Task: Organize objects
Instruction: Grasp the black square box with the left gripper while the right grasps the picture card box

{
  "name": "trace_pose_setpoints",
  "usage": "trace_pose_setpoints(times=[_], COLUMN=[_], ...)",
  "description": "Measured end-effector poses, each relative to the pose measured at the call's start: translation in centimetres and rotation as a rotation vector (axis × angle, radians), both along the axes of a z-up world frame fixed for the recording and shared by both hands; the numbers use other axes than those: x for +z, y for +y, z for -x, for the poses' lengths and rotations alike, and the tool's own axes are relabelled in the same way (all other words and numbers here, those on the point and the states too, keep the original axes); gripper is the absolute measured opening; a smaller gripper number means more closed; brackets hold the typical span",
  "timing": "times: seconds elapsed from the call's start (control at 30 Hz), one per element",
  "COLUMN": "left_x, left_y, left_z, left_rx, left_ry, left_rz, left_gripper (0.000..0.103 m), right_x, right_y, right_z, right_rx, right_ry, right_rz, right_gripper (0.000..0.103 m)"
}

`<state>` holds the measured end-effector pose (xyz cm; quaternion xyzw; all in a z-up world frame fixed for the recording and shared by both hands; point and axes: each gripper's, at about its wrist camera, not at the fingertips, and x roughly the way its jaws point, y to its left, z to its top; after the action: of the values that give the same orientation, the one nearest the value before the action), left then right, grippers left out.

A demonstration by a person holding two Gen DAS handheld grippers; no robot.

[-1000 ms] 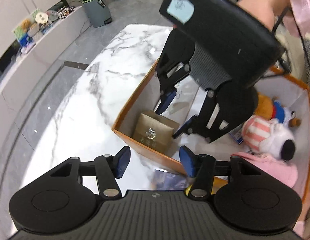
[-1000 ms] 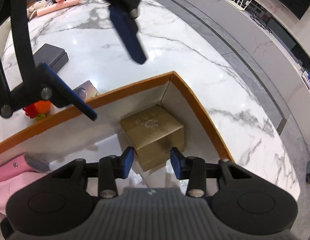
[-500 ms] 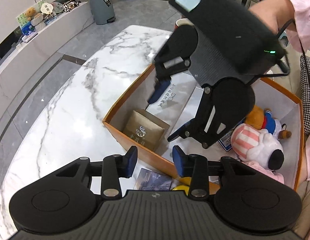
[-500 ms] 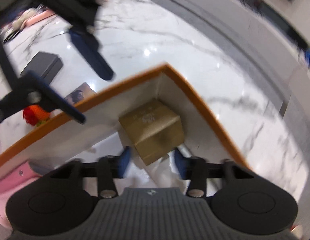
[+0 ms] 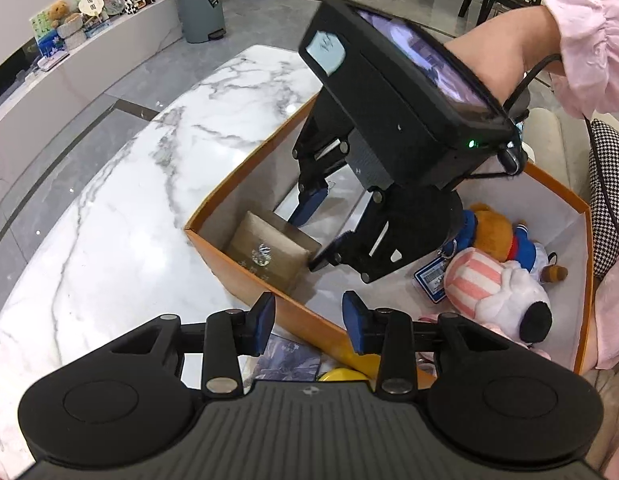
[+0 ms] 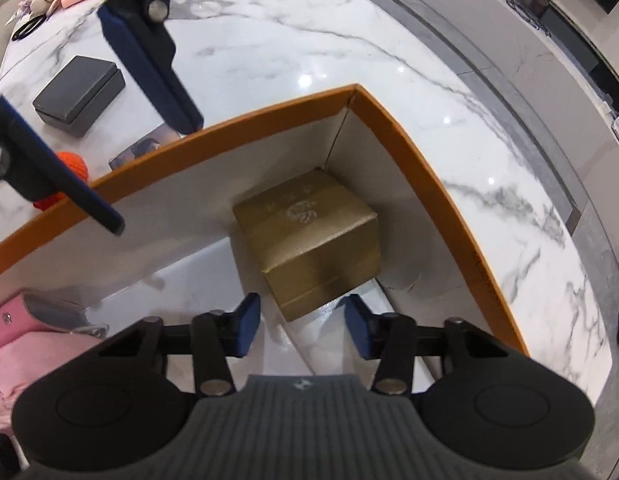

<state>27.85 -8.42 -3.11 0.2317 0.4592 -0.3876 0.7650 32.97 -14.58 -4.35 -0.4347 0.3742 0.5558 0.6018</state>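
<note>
An orange box (image 5: 245, 276) with a white inside stands on the marble table. A gold carton (image 5: 269, 254) sits in its corner and also shows in the right wrist view (image 6: 309, 236). My right gripper (image 6: 301, 326) is open and empty just above the carton, inside the orange box (image 6: 429, 184); it shows in the left wrist view (image 5: 313, 236). My left gripper (image 5: 309, 322) is open and empty over the box's near wall. Plush toys (image 5: 497, 284) lie in the box's right part.
On the table outside the box lie a black case (image 6: 79, 96), an orange knitted toy (image 6: 65, 176), a dark card (image 5: 285, 362) and a yellow object (image 5: 341, 374). A pink item (image 6: 25, 340) lies inside the box. The marble table edge (image 6: 549, 248) curves to the right.
My right gripper has drawn back slightly from the gold carton, which stays in the corner. My left gripper's jaws have narrowed and it has shifted over the box wall.
</note>
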Motion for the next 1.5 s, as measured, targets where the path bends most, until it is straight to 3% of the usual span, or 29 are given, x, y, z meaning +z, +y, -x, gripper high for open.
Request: trace_pose_setpoints(times=[0.07, 0.1, 0.23, 0.43, 0.53, 0.67, 0.83, 1.0, 1.13, 1.27, 1.33, 1.5], left_x=[-0.1, -0.2, -0.3, -0.2, -0.2, 0.2, 2.1, 4.3, 5.2, 5.2, 4.9, 3.5], left_y=[-0.1, -0.1, 0.1, 0.1, 0.2, 0.5, 1.3, 2.9, 5.1, 7.4, 8.6, 11.4], left_z=[-0.1, -0.1, 0.0, 0.5, 0.7, 1.0, 2.7, 5.6, 7.7, 9.4, 10.2, 11.4], left_rx=[0.005, 0.008, 0.019, 0.018, 0.023, 0.038, 0.043, 0.058, 0.093, 0.121, 0.122, 0.146], left_ry=[0.000, 0.001, 0.002, 0.000, -0.003, -0.003, -0.043, -0.106, -0.144, -0.171, -0.176, -0.173], left_rz=[-0.001, 0.002, 0.009, 0.008, 0.013, 0.035, 0.073, 0.075, 0.039, -0.013, -0.045, -0.116], left_gripper=[0.043, 0.043, 0.043, 0.043, 0.043, 0.043, 0.043, 0.043, 0.045, 0.053, 0.056, 0.066], right_x=[0.5, 1.0, 2.7, 1.4, 0.8, 1.0, 3.0, 6.4, 8.3, 7.8, 9.7, 9.7], right_y=[-0.1, -0.3, -0.8, 1.4, 1.2, -0.2, -1.4, -3.7, -5.8, -1.0, -1.0, 1.4], right_z=[-0.2, -0.2, 0.7, 1.3, 1.6, 2.0, 2.5, 3.8, 5.8, 7.7, 10.0, 12.9], right_rx=[-0.003, 0.005, 0.038, -0.001, -0.029, -0.011, -0.048, -0.129, -0.152, -0.091, -0.048, 0.055], right_ry=[0.005, 0.012, 0.031, 0.000, 0.015, -0.036, -0.022, -0.053, -0.066, -0.107, -0.116, -0.098], right_rz=[0.000, -0.016, -0.066, -0.030, -0.033, -0.025, -0.040, -0.142, -0.216, -0.257, -0.263, -0.226], right_gripper=[0.033, 0.022, 0.019, 0.026, 0.027, 0.027, 0.033, 0.040, 0.040, 0.040, 0.040, 0.046])
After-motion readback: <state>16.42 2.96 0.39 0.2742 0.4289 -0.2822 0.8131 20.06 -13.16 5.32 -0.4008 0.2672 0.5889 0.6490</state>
